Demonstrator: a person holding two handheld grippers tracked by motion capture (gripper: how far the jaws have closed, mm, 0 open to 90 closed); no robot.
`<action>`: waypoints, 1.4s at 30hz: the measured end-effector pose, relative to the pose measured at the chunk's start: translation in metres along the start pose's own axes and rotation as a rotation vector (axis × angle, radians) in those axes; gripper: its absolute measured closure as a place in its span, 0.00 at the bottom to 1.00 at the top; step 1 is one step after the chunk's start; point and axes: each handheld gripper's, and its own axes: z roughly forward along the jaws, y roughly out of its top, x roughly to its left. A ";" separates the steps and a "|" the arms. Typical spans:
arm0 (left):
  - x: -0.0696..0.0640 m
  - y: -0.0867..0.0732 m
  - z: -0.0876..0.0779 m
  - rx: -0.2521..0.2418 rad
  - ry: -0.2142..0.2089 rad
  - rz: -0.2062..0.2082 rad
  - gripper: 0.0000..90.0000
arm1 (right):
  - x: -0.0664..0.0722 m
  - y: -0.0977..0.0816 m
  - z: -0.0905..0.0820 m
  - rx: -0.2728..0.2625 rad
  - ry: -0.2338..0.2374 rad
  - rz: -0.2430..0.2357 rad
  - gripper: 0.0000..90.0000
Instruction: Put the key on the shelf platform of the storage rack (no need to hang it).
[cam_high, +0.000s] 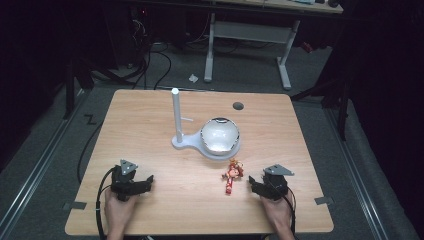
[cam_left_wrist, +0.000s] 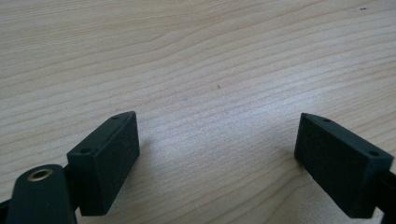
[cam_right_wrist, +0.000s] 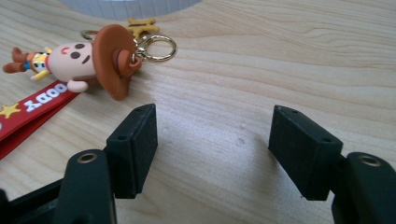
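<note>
The right gripper (cam_right_wrist: 212, 140) rests low over the table (cam_high: 150, 125) at the near right, jaws partly open with only bare wood between them; it holds nothing. The left gripper (cam_left_wrist: 217, 154) sits at the near left, well apart from the work, jaws wide and empty.

The keychain (cam_high: 231, 175), a small cowboy figure on a red strap, lies flat on the table just left of the right gripper and near the front edge of the white stand (cam_high: 200, 142). In the right gripper view the figure's brown hat (cam_right_wrist: 114, 58) lies just beyond the left jaw tip, and the metal ring (cam_right_wrist: 159, 46) lies beside it.

Probable faults from this position:
- Jaws set too narrow may push the figure away rather than straddle it.
- A grip on the rounded hat or loose strap (cam_right_wrist: 28, 112) may slip, leaving the figure to swing or drop.
- A slide toward the stand could jam the keychain against its base.

The surface is light wood laminate, smooth and level. The room beyond is dark, with grey floor, trailing cables and a second desk frame at the far side.
</note>
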 end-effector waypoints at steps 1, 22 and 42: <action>0.000 0.000 0.000 0.000 0.000 0.000 0.16 | 0.000 -0.001 -0.001 -0.002 0.001 -0.004 0.37; 0.000 0.000 0.000 0.001 0.000 0.001 0.16 | 0.030 -0.003 -0.027 -0.059 0.110 -0.067 0.46; 0.000 0.000 0.000 0.001 0.000 0.001 0.16 | 0.048 0.024 -0.009 -0.025 0.153 -0.128 0.39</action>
